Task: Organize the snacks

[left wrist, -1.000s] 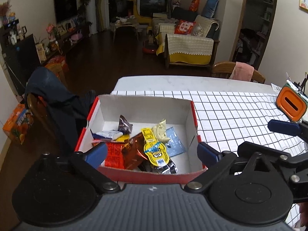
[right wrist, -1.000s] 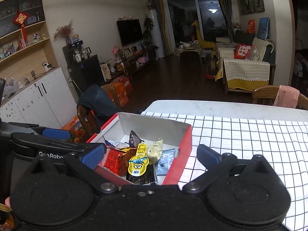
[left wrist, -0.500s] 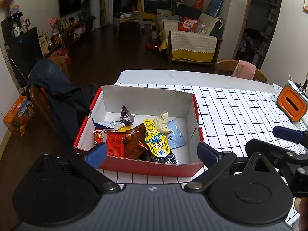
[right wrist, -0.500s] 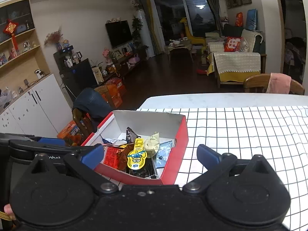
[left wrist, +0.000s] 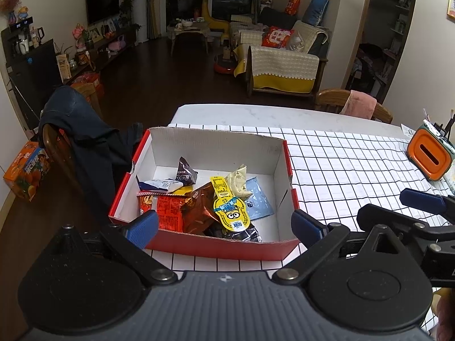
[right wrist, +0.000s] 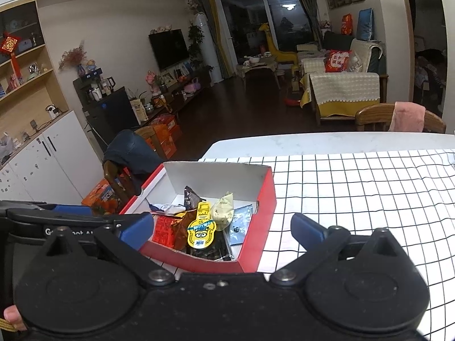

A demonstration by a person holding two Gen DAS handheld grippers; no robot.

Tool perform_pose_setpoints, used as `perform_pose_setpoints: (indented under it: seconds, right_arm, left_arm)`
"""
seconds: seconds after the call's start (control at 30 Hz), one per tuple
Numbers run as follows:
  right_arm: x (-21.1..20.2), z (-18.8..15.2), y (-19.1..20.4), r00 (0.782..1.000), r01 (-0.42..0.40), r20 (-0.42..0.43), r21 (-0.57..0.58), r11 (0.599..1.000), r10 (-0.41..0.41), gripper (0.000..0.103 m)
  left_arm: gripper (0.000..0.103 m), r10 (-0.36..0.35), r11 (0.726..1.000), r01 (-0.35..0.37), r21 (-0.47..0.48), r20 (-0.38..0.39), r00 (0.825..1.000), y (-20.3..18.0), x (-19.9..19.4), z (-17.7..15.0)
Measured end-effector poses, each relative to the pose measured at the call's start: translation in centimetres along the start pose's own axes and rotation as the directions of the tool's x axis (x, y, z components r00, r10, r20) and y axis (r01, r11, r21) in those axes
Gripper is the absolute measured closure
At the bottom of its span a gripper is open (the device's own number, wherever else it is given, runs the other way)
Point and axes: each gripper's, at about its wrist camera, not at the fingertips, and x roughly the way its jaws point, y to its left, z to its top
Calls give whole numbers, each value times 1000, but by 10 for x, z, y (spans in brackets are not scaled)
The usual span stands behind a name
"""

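Note:
A red cardboard box [left wrist: 216,248] with a white inside sits on the checked tablecloth near the table's left edge; it also shows in the right wrist view [right wrist: 266,199]. It holds several snack packets, among them a yellow minion packet [left wrist: 230,213], a red packet [left wrist: 167,211] and a light blue sachet [left wrist: 257,200]. My left gripper [left wrist: 224,227] is open and empty, held back above the box's near wall. My right gripper [right wrist: 221,228] is open and empty, back from the box's near right corner; it also shows at the right of the left wrist view [left wrist: 398,218].
An orange tissue holder [left wrist: 429,156] stands at the table's right edge. A wooden chair with a dark jacket [left wrist: 82,142] stands just left of the box. Another chair with a pink cloth [left wrist: 358,106] is at the far side. The checked cloth [right wrist: 355,193] spreads right of the box.
Both grippers have pulled back and up from the box, which now looks smaller and farther in both views. The snacks in the box have not moved.

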Motion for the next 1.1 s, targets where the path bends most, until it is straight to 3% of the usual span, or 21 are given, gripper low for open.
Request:
perform_pose_setpoints:
  seconds: [0.33,1.1]
  right_arm:
    - [2,-2,2,999,54,3,15,998,-54,0]
    - [11,-4,7,998,68,-4,55,996,-68,0]
  left_arm:
    - [3,-4,1000,4,18,15,1000,1,-3,1]
    - [3,-18,1000,18,2,6,1000,16,-4,-3]
